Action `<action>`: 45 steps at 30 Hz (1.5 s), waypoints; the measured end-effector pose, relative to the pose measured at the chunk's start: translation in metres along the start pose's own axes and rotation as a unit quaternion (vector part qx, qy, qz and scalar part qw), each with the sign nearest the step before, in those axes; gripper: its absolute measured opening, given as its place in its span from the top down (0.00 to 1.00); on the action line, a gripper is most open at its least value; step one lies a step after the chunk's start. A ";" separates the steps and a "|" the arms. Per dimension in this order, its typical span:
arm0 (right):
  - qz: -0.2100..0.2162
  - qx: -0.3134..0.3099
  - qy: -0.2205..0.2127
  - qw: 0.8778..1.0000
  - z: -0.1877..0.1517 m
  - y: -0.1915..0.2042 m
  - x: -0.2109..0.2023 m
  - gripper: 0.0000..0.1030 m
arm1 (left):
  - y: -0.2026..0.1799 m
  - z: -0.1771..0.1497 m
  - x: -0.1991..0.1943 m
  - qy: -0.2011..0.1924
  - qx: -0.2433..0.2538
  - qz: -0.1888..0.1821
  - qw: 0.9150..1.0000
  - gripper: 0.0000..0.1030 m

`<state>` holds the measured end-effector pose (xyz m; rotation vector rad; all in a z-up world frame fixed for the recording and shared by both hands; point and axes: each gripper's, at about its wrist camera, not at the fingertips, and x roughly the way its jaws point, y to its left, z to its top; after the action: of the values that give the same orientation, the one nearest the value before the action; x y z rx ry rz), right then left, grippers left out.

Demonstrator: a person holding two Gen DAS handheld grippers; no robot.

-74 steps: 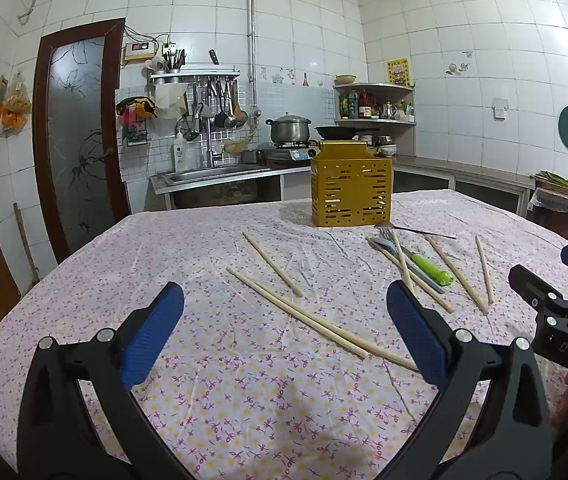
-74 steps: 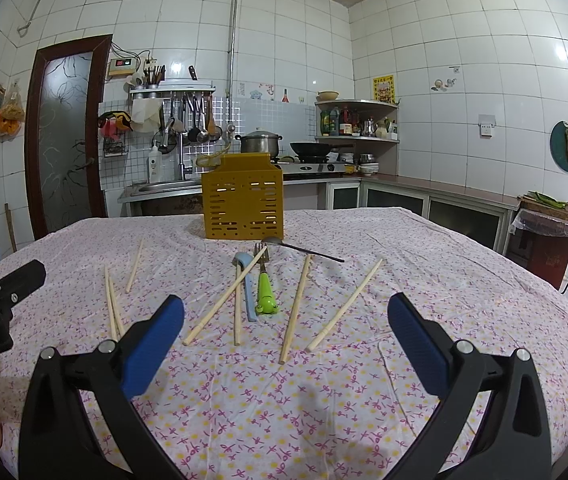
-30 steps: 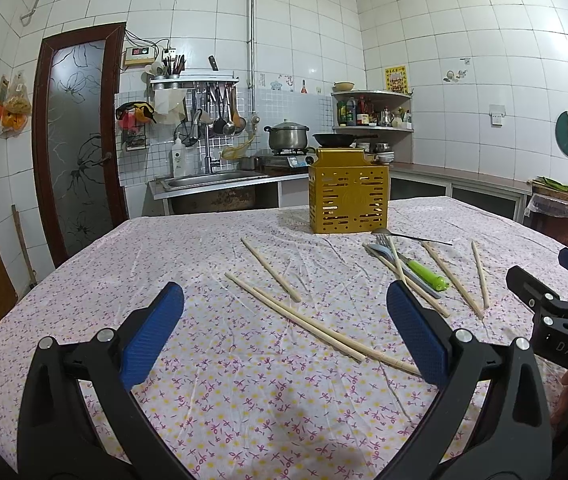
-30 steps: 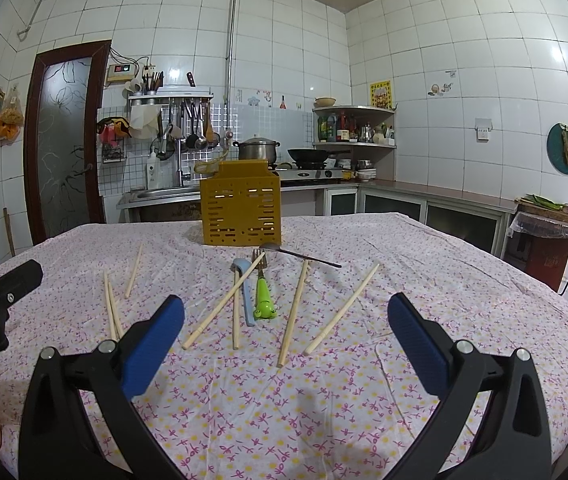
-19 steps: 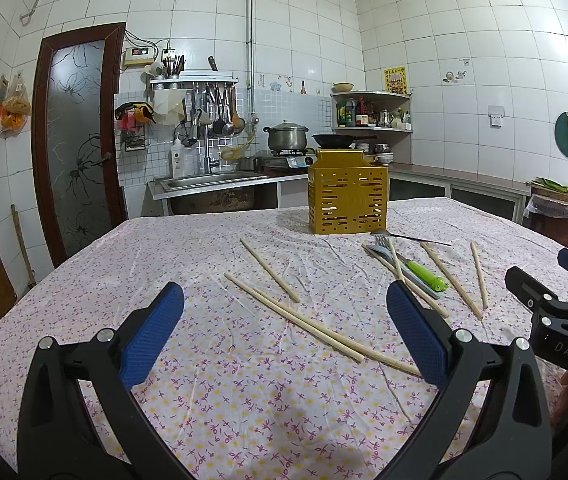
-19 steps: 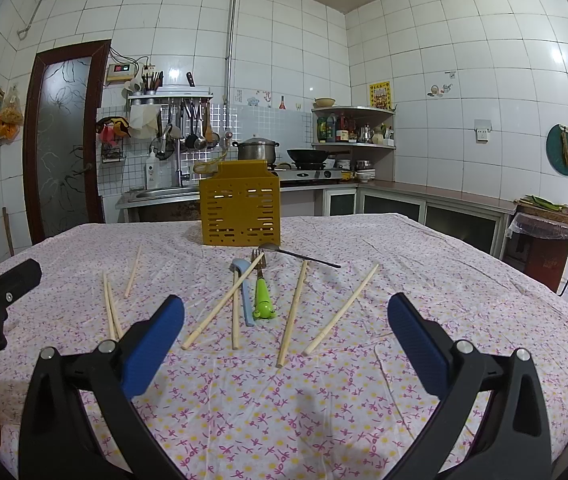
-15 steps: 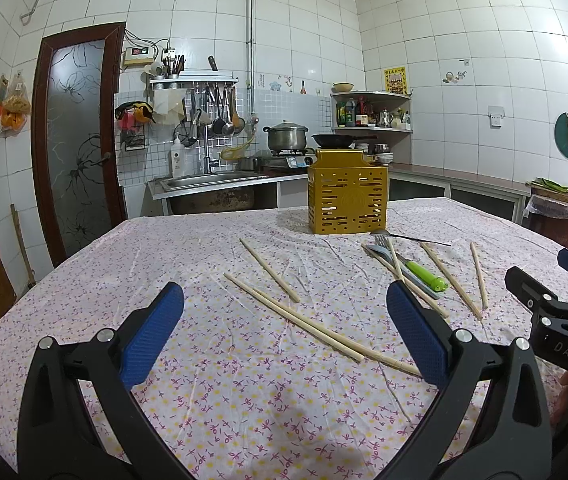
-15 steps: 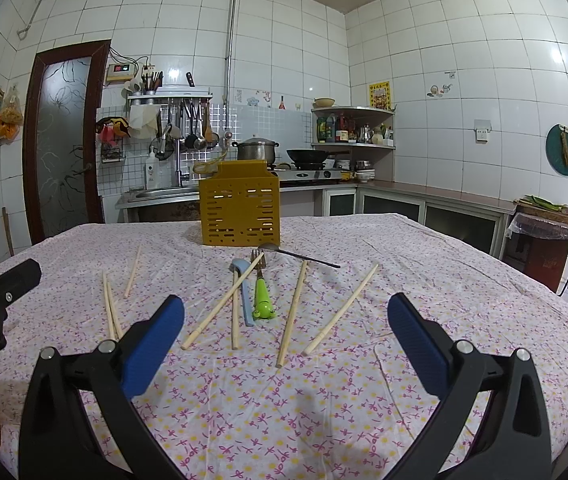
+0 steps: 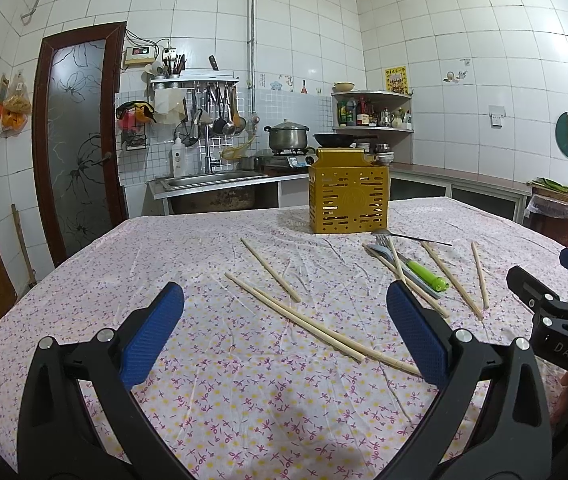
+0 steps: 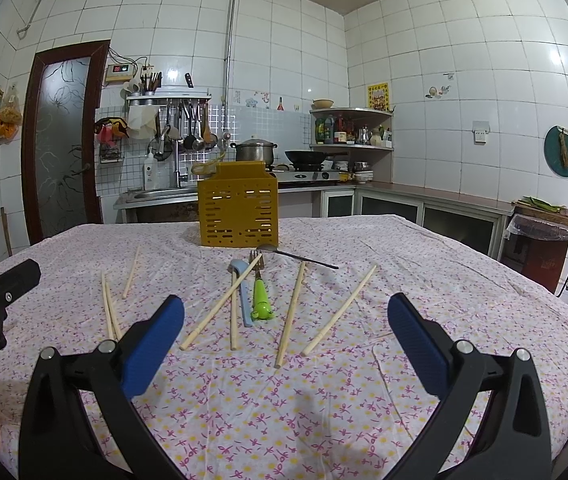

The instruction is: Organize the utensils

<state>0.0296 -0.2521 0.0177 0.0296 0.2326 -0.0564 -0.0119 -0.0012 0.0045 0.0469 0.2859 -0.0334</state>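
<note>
Both the left tool (image 9: 284,332) and right tool (image 10: 284,332) are held spread and empty above the counter (image 10: 424,272), presumably for choosing among chopsticks (image 10: 290,312) scattered before the yellow holder (image 10: 238,210).

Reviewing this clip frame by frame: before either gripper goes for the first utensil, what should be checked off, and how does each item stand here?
1. Left gripper open and holding nothing: ok.
2. Right gripper open and holding nothing: ok.
3. Yellow utensil holder upright on the tablecloth, nothing in front blocking it: ok.
4. Holder's top open, compartments free: cannot tell; its top is above both views.
5. Pair of chopsticks ahead of the left gripper lies flat and apart from the other utensils: ok.
6. Green-handled fork free to lift alone: not ok; a chopstick crosses its tines and a blue spoon lies right beside it.
</note>
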 end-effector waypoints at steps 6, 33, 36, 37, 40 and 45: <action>0.000 0.004 0.009 1.000 -0.001 -0.001 0.005 0.04 | -0.001 0.000 0.007 0.017 0.005 0.002 1.000 0.05; -0.048 -0.051 0.103 0.992 0.034 0.003 0.132 0.04 | 0.011 0.034 0.144 0.192 -0.018 -0.023 0.981 0.05; -0.040 -0.047 0.130 0.990 0.033 0.002 0.150 0.04 | 0.018 0.041 0.163 0.201 -0.029 -0.024 0.979 0.05; -0.033 -0.043 0.145 0.988 0.032 0.001 0.159 0.04 | 0.021 0.044 0.170 0.207 -0.036 -0.025 0.977 0.05; -0.025 -0.033 0.185 0.982 0.029 -0.002 0.185 0.04 | 0.027 0.047 0.190 0.224 -0.049 -0.013 0.973 0.05; -0.039 -0.031 0.229 0.972 0.028 -0.007 0.221 0.04 | 0.031 0.047 0.225 0.263 -0.048 -0.016 0.963 0.05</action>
<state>0.2502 -0.2720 -0.0066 -0.0289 0.6975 -0.1198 0.2185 0.0215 -0.0131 -0.0481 0.8200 -0.0395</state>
